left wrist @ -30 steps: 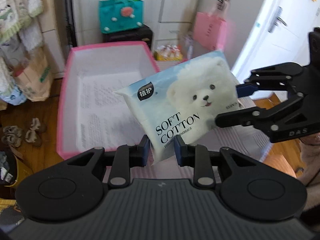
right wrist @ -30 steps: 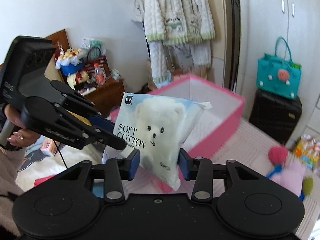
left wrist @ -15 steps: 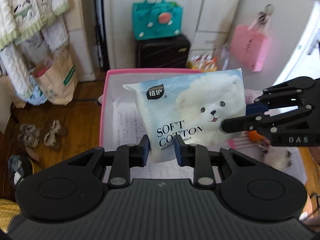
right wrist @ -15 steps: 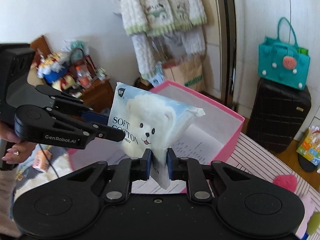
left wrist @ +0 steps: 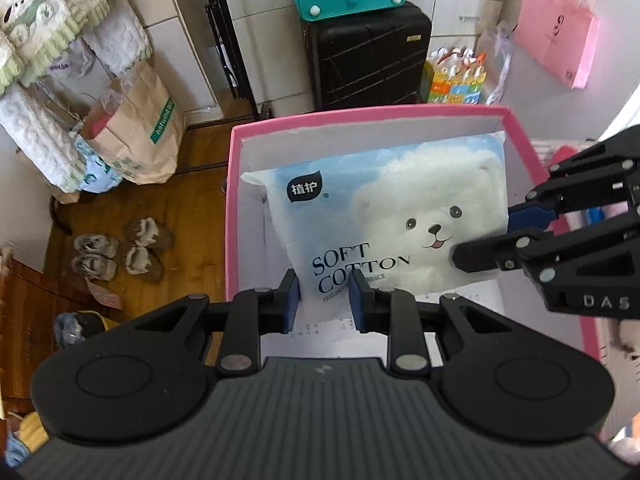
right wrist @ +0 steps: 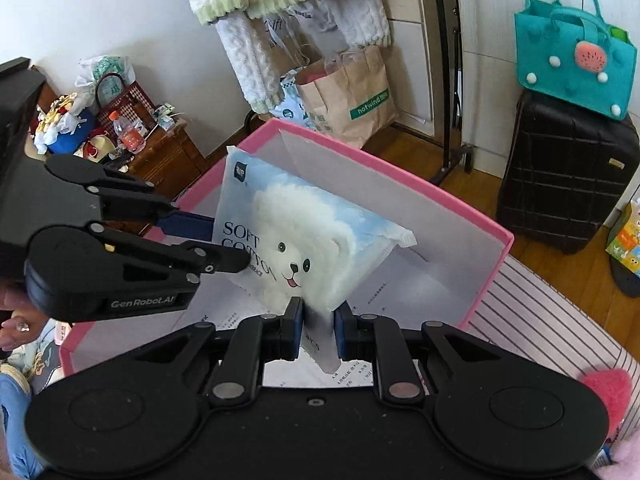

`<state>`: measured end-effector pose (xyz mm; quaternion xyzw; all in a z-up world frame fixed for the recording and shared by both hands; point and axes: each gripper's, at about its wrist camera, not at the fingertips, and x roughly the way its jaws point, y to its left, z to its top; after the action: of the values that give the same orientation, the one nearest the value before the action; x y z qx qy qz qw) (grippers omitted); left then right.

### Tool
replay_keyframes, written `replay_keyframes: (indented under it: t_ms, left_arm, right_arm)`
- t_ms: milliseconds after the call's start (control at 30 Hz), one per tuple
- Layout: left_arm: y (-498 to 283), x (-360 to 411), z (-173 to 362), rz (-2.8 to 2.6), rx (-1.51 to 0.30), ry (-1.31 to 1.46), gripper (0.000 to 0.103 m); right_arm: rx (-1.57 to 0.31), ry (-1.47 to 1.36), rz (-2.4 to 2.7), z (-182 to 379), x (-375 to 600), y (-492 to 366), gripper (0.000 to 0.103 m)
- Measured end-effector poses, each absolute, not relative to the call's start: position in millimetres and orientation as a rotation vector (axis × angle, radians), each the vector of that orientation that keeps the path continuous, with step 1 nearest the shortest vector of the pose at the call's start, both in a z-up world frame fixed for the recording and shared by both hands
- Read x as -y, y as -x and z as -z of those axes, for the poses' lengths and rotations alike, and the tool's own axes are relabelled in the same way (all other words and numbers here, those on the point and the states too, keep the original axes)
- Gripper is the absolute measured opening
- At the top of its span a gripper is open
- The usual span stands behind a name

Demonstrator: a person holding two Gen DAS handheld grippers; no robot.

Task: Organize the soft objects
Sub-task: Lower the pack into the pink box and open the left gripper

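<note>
Both tongs, left tongs (left wrist: 323,294) and right tongs (right wrist: 318,330), pinch the soft blue bear-picture tissue pack (left wrist: 384,216) over the pink cardboard box (left wrist: 230,216), so it drops in flat.

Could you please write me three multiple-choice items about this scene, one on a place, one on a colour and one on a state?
1. Where is the pale blue soft pack printed with a white bear?
A. Lying on the wooden floor
B. Held over the open box
C. On top of the black suitcase

2. What colour is the rim of the open cardboard box?
A. Pink
B. Green
C. Yellow

3. How does the right gripper stand?
A. Jaws wide open, nothing between them
B. Out of sight
C. Jaws shut on a corner of the pack

Key: 1 B, both wrist views show the pack over the box's white inside; 2 A, the rim is pink all round; 3 C, the pads pinch the pack's lower corner.
</note>
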<state>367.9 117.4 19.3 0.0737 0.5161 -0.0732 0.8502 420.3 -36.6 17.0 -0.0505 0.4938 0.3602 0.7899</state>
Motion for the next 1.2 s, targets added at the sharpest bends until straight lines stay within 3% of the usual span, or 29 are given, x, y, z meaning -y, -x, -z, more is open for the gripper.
replay_keyframes:
  t_ms: [367,467,867,1200]
  left_arm:
    - [-374,-100,-14,0.169,-1.082,-0.221,0.021]
    - [-369,-103,-19,0.158,-1.067,-0.217,0.021]
    - [-321,-104,-54,0.164,-1.039,-0.187,0.024]
    - [-258,-91,-87,0.212,-0.976,-0.238,0.027]
  right_arm:
    - [-1.062,0.147,-0.813,-4,25,-423,0.02]
    - [-1.018,0.202,-0.791,-9,25,-415,0.026]
    - [-0.93,0.227,-0.777,-64,48,-371,0.035]
    - [-0.866,0.235,-0.771,-98,74,-317,0.036]
